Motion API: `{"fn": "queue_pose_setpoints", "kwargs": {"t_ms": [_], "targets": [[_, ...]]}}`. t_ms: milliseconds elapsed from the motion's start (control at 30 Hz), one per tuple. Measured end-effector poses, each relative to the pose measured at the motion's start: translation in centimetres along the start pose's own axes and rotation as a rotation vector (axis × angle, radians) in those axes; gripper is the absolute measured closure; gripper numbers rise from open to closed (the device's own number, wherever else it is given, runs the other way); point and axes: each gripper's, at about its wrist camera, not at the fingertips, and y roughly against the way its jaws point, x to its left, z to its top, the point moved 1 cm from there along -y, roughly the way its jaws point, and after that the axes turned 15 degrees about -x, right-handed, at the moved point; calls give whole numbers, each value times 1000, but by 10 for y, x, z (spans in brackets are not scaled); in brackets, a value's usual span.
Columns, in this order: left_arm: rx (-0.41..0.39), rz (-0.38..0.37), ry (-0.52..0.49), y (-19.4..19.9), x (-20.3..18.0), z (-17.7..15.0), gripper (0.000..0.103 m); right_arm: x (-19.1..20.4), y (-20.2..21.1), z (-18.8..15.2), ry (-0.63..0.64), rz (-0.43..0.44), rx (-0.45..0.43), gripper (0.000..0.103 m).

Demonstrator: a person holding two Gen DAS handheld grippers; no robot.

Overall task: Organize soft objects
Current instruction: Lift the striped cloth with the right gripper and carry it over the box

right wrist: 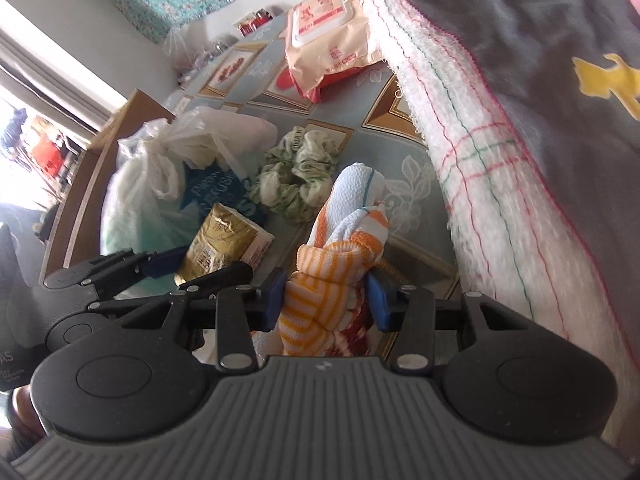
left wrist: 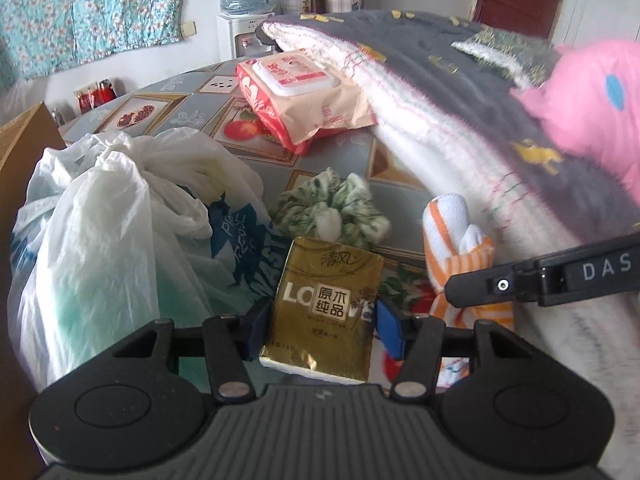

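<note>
Tissue pack: your gold tissue pack (left wrist: 326, 308) sits between the blue pads of the left gripper (left wrist: 316, 328), lower end toward the camera, near the scrunchie (left wrist: 332, 210) and the plastic bags (left wrist: 120, 216) on the table (left wrist: 340, 152).
How it handles: light and squashy, with a slick foil-like wrapper (expect it to slide if you pinch one corner). Take it across the flat middle.
Left gripper: partly closed around the pack; the pads look to be touching its two long sides, so you appear to be holding it.
Rolled cloth: the orange-and-white rolled cloth (right wrist: 340, 248) lies on the table just beside the big checked towel (right wrist: 480, 152).
How it handles: soft, light and limp; the roll may loosen if you grab a free end. Take it around the bunched orange part, where it is thickest.
Right gripper: your right gripper (right wrist: 326, 300) is narrowed onto that orange end, both pads pressed against the fabric, gripping it.
Nearby: a wet-wipes pack (left wrist: 304, 92) lies farther back on the table, well apart from both grippers.
</note>
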Motion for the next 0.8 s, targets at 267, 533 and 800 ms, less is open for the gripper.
{"fn": "queue_pose_setpoints", "kwargs": {"t_ms": [267, 533, 800], "targets": [[-77, -52, 117, 57, 11, 6, 47, 24, 42, -4, -38, 119, -50, 62], [-206, -12, 194, 128, 36, 9, 47, 79, 61, -4, 14, 267, -61, 61], [-299, 97, 269, 183, 83, 4, 47, 161, 40, -3, 113, 396, -8, 61]]}}
